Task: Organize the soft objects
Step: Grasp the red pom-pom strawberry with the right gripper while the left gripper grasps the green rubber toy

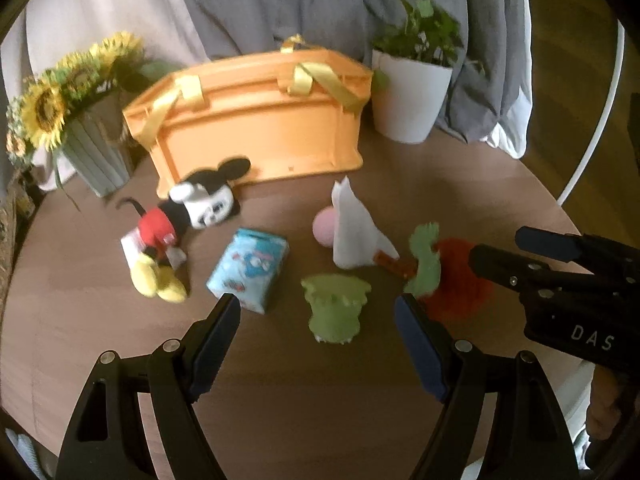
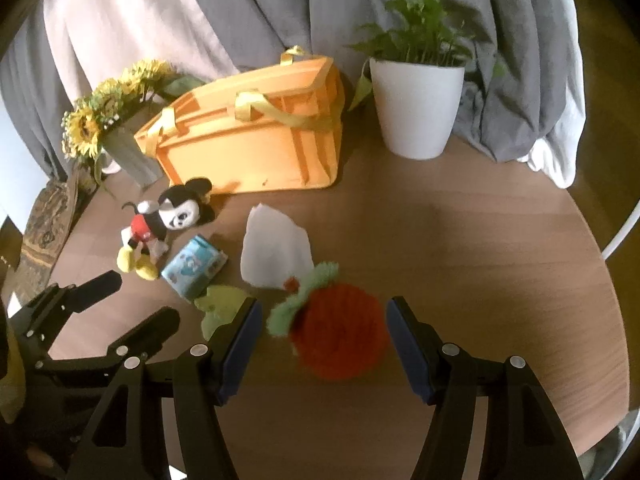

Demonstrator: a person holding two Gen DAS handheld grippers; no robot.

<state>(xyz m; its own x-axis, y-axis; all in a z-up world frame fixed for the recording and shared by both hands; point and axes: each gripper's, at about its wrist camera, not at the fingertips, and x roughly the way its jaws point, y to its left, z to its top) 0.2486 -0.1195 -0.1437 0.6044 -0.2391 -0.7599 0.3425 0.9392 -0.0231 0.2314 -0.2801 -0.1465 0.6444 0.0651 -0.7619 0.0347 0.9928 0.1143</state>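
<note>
Soft toys lie on a round wooden table (image 1: 280,392) in front of an orange basket (image 1: 256,128) with yellow ribbon handles. My left gripper (image 1: 318,314) is open, and a green plush (image 1: 336,308) sits just beyond the gap between its fingertips. My right gripper (image 2: 322,310) is open around a fluffy orange-red plush (image 2: 340,332) with green leaves, with space on both sides. Further left lie a mouse plush (image 1: 172,232), a blue tissue pack (image 1: 250,268), a white cloth (image 1: 356,232) and a pink ball (image 1: 324,228). The right gripper (image 1: 498,246) also shows at the left wrist view's right edge.
Sunflowers in a grey vase (image 1: 96,152) stand left of the basket, and a green plant in a white pot (image 1: 408,96) stands to its right. Grey and pale curtains hang behind. The table's curved edge (image 2: 592,240) runs along the right.
</note>
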